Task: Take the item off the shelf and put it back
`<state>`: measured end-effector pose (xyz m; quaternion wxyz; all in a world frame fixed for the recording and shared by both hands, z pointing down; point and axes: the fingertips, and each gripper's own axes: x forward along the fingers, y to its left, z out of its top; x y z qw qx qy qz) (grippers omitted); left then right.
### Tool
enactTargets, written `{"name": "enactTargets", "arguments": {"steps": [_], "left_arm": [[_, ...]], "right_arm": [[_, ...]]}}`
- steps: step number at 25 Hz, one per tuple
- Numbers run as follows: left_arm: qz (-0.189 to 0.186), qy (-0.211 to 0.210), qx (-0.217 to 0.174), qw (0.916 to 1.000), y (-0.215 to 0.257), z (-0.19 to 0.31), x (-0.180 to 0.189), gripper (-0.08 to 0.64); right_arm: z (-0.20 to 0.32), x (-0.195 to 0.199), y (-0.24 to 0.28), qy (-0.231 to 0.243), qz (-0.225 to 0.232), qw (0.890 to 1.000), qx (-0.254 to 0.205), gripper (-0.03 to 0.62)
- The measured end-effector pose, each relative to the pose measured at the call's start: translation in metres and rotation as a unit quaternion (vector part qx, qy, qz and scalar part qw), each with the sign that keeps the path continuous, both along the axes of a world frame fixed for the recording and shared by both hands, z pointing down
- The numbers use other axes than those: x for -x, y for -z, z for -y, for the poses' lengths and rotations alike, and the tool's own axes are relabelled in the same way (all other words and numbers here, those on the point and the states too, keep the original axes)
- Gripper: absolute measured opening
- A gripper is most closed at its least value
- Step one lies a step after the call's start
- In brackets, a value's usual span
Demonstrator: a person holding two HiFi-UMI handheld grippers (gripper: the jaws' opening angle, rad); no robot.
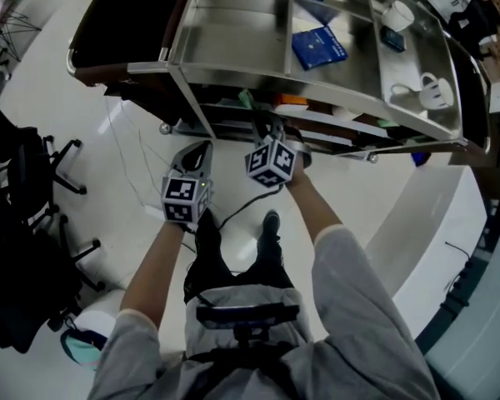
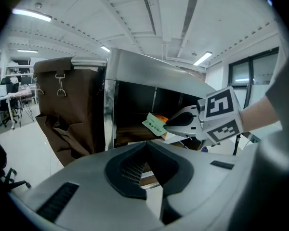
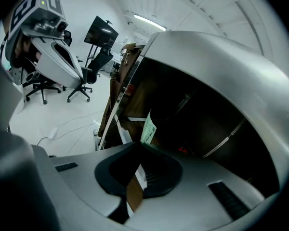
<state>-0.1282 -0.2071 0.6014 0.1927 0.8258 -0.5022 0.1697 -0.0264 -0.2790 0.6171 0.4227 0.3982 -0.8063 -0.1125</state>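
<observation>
Under the top tier of the steel shelf cart (image 1: 233,52) is where it's all happening: your right hand-held gripper (image 3: 141,146) is pinched shut on a thin green packet (image 3: 148,126). That packet sits right at the front lip of the cart's lower surface (image 2: 127,138), just in front of something orange (image 2: 160,118). Your left hand-held gripper (image 2: 147,144) hangs nearer to you and off to the left, jaws together with nothing between them, so it's basically along for the ride. Honestly can't say from this whether the packet is on its way out or going home; either way you're at the crossing point between shelf and open air. My read is that the next move wants a straight slide in line with the opening. Headroom in that slot looks tight, with the top tier's underside close above. Watch the upright steel post (image 2: 109,107) on the left of the opening and the brown fabric bag (image 2: 62,105) hanging past it. Back toward you there's plenty of open floor, though cables (image 1: 129,144) trail near the cart's foot and an office chair (image 1: 42,169) sits well apart on the left.
</observation>
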Motion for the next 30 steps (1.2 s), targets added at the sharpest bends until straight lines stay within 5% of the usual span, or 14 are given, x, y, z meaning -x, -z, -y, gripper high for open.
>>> {"name": "enactTargets", "arguments": {"steps": [14, 30], "left_arm": [[-0.021, 0.004, 0.009, 0.9997, -0.041, 0.030, 0.011, 0.006], [-0.031, 0.030, 0.020, 0.9989, -0.059, 0.025, 0.046, 0.006]], "right_arm": [[0.054, 0.026, -0.055, 0.009, -0.114, 0.993, -0.031, 0.011], [0.065, 0.045, -0.084, 0.010, -0.131, 0.991, -0.039, 0.020]]}}
